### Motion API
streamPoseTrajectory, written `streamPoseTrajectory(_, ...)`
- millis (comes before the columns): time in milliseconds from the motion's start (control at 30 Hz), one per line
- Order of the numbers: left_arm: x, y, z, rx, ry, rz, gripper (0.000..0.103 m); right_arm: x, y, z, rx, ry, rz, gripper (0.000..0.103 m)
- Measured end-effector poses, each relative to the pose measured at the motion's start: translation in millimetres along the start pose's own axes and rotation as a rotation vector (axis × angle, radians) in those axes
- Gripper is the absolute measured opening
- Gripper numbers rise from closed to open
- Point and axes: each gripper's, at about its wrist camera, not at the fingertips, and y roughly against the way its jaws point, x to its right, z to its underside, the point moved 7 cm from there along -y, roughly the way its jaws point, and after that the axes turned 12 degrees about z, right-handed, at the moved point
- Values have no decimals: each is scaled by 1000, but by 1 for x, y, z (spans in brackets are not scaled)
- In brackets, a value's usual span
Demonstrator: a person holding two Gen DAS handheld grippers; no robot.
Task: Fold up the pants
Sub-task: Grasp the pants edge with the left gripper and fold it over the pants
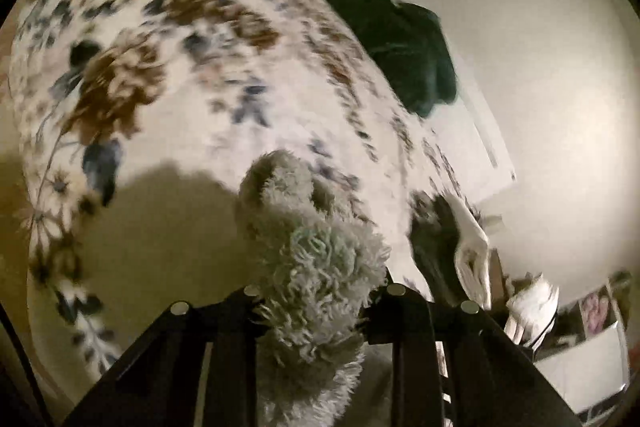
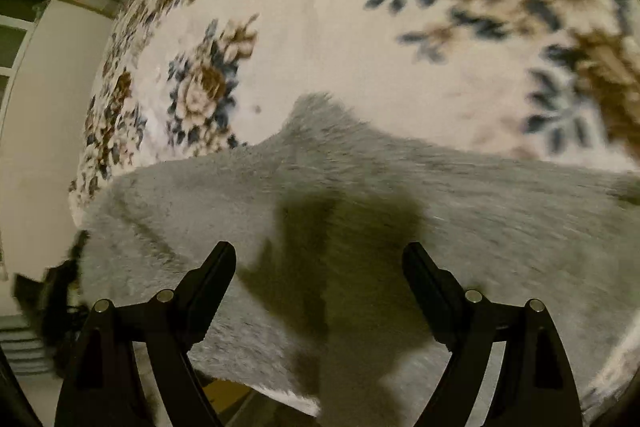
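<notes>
Broadly, a floral blanket (image 2: 360, 39) in white, brown and blue covers the bed and fills both views. Across it lie the grey fluffy pants (image 2: 460, 195), spread flat beneath the right gripper (image 2: 320, 259), whose fingers (image 2: 216, 267) stand wide apart above the fabric with nothing between them. A dark green garment (image 1: 408, 43) sits at the blanket's far edge in the left wrist view. Nearer that camera, the left gripper (image 1: 316, 291) has its fingers clamped on a bunched fold of the pants (image 1: 304, 247), which stands up off the blanket.
</notes>
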Motion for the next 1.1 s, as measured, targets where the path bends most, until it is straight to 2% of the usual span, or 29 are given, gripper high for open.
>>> streamPoseTrajectory(100,58,-2,25,-49,-59,15,20,31,29,9,40,-34,31,88)
streamPoseTrajectory(200,114,-11,67,-108,-115,48,20,78,57,19,68,-104,62,88)
streamPoseTrajectory(300,169,-36,131,-217,-146,104,20,139,77,31,85,-173,106,88)
streamPoseTrajectory(400,209,-79,221,-363,-217,131,20,195,87,41,94,-218,162,88)
streamPoseTrajectory(500,216,-118,298,-501,-248,110,20,255,92,50,88,-263,230,87)
streamPoseTrajectory(567,204,-146,343,-600,-240,73,20,290,90,59,61,-298,249,87)
streamPoseTrajectory(633,190,-162,378,-691,-225,-5,25,319,88,67,31,-328,252,88)
streamPoseTrajectory(667,185,-166,388,-728,-217,-37,31,330,88,70,17,-332,237,88)
streamPoseTrajectory(733,186,-164,398,-773,-192,-49,44,339,89,74,6,-339,184,88)
streamPoseTrajectory(800,201,-155,394,-745,-211,5,95,343,94,76,4,-350,118,88)
streamPoseTrajectory(833,209,-149,389,-728,-241,19,103,345,97,74,5,-358,63,88)
streamPoseTrajectory(900,221,-136,383,-713,-313,14,103,338,103,73,2,-361,-3,87)
streamPoseTrajectory(1000,224,-119,364,-740,-365,3,103,307,102,63,-15,-308,-127,88)
streamPoseTrajectory(1100,206,-90,326,-684,-430,-72,103,264,89,50,-46,-237,-193,88)
